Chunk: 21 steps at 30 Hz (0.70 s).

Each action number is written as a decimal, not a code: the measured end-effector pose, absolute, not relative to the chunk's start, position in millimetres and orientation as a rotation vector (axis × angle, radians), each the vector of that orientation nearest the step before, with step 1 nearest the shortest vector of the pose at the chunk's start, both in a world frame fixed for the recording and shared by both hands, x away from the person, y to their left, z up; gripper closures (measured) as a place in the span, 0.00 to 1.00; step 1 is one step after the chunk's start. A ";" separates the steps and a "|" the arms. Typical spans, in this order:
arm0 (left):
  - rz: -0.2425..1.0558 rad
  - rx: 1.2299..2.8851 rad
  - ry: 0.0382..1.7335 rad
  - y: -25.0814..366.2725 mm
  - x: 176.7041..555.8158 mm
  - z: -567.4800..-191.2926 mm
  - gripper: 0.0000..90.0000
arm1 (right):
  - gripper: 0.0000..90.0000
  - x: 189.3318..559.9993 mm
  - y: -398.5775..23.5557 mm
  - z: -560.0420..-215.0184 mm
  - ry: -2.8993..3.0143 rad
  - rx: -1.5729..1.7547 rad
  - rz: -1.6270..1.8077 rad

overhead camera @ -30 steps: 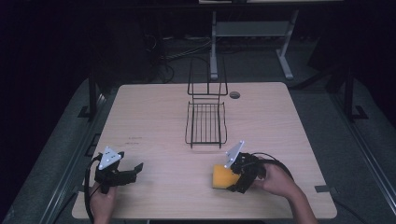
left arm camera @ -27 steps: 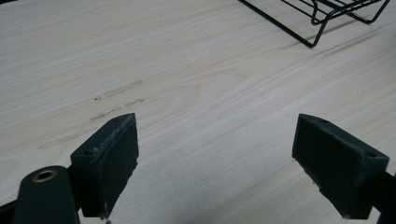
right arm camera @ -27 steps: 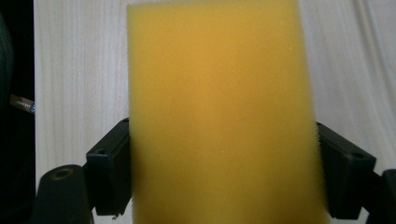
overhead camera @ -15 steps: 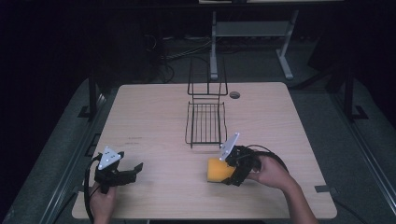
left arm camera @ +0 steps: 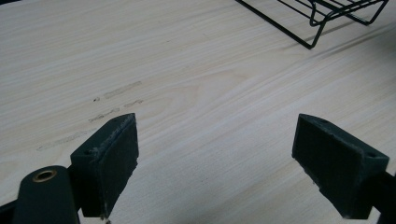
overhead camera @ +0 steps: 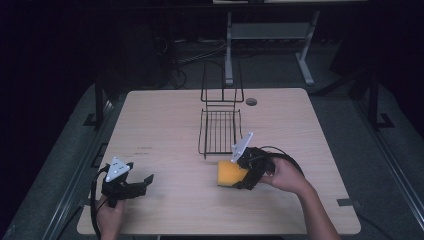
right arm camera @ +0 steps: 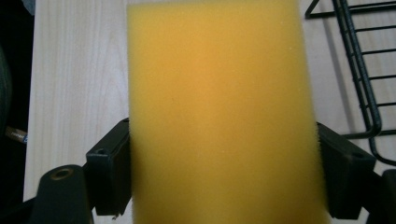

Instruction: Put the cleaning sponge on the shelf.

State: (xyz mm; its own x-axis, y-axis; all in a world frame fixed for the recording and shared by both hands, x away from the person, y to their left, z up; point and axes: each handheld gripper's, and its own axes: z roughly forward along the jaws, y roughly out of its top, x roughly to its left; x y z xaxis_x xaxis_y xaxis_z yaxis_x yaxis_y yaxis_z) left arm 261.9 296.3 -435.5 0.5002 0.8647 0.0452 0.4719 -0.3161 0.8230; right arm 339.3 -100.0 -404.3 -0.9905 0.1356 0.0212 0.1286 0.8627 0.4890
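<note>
A yellow sponge (overhead camera: 229, 174) is clamped between the jaws of my right gripper (overhead camera: 239, 176), held just off the table near the front end of the black wire rack (overhead camera: 219, 131). In the right gripper view the sponge (right arm camera: 219, 112) stands upright between both pads, and the rack's wires (right arm camera: 362, 70) run along the right side. My left gripper (overhead camera: 142, 183) rests at the table's front left, open, with bare wood between its pads (left arm camera: 114, 154). The rack's corner (left arm camera: 322, 18) appears at the top right of the left gripper view.
The wooden table (overhead camera: 160, 125) has a round cable hole (overhead camera: 251, 101) near its far edge. The rack's raised back frame (overhead camera: 222, 82) stands upright at the far middle. Dark floor and metal stands surround the table.
My right gripper has carried the sponge up and to the left, closer to the front end of the rack. The left gripper has stayed in place.
</note>
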 end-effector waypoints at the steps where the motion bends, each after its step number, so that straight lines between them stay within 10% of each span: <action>1: 0.634 1.958 1.098 296.2 261.9 -435.5 0.16 | 0.22 340.3 -99.5 -404.0 3.021 0.217 0.795; 21: 0.633 1.953 1.101 296.2 261.7 -435.1 0.16 | 0.22 362.2 -88.6 -395.8 3.005 0.208 0.842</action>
